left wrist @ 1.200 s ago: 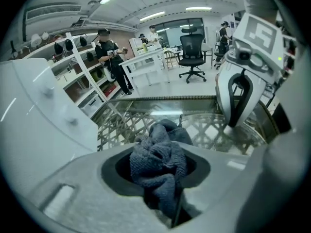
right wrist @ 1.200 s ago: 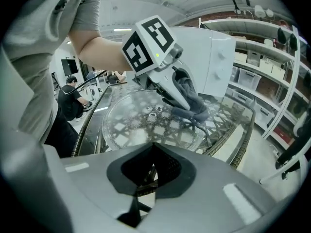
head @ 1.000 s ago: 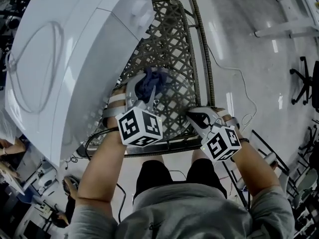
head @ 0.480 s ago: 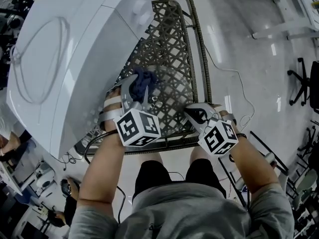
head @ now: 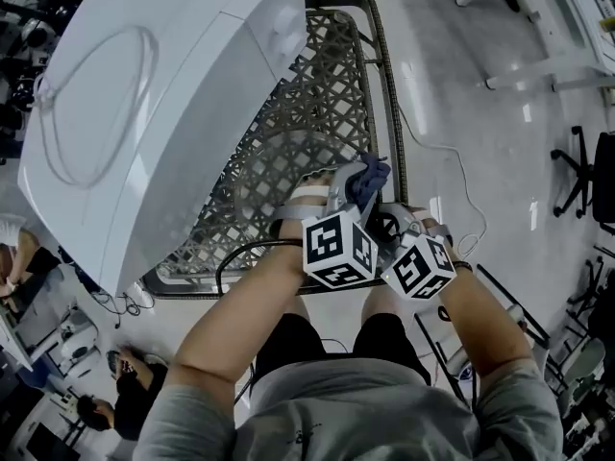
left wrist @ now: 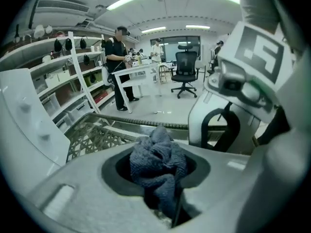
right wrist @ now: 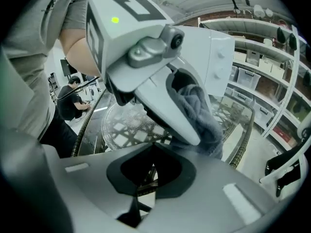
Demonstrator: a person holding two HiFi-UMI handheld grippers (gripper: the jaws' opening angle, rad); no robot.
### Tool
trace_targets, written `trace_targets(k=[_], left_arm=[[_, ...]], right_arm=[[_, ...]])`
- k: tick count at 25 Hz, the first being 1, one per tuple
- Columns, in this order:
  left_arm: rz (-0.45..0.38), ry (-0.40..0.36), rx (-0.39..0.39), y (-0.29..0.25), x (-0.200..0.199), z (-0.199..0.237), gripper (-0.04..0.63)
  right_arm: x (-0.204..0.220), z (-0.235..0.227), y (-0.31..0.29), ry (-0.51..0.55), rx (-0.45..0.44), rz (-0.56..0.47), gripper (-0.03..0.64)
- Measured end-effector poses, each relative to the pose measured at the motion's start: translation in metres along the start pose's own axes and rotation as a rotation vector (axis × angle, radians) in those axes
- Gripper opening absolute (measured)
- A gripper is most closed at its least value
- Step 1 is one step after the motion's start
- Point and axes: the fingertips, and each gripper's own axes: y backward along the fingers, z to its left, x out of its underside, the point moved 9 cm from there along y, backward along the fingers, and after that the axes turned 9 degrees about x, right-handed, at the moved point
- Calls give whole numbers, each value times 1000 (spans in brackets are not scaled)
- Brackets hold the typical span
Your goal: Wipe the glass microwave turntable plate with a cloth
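A clear glass turntable plate (head: 288, 166) lies on a woven wicker table (head: 389, 94). In the head view my left gripper (head: 360, 185) is shut on a crumpled blue cloth (head: 373, 176) at the plate's right edge. It sits right beside my right gripper (head: 389, 227). The left gripper view shows the cloth (left wrist: 158, 161) bunched between the jaws of the left gripper (left wrist: 163, 178). In the right gripper view the right gripper (right wrist: 146, 176) is closed on the rim of the plate (right wrist: 121, 127). The cloth (right wrist: 199, 110) hangs just in front of it.
A large white appliance (head: 144, 94) covers the table's left side. A cable (head: 452, 152) runs over the floor to the right, near an office chair (head: 596, 176). A person (left wrist: 116, 57) stands by shelves and desks in the background.
My left gripper has carried the cloth across the plate from its left side to its right edge, ending beside the right gripper. The right gripper has barely moved.
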Motion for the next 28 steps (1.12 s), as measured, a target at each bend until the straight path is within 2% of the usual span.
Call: trace_targets(k=[5,9,15,22,28], left_arm=[[73,-68,-25,1,15,1,143],[131,-82,-59,18,32,9,143],[201,-48,-124,58,70,14,143],[271,38,-189,91,107,18,143],[358,22,-245,108,123,20,143]], right_arm=[[0,-1,0,-3,-4,3,9],[0,-2,-1,-3,-3,2,9],[-2,-1,1,-8,-7,6,9],[0,-1,-1,-11,-14,13,9],[-2,-2,-1,-8,-15,20,9]])
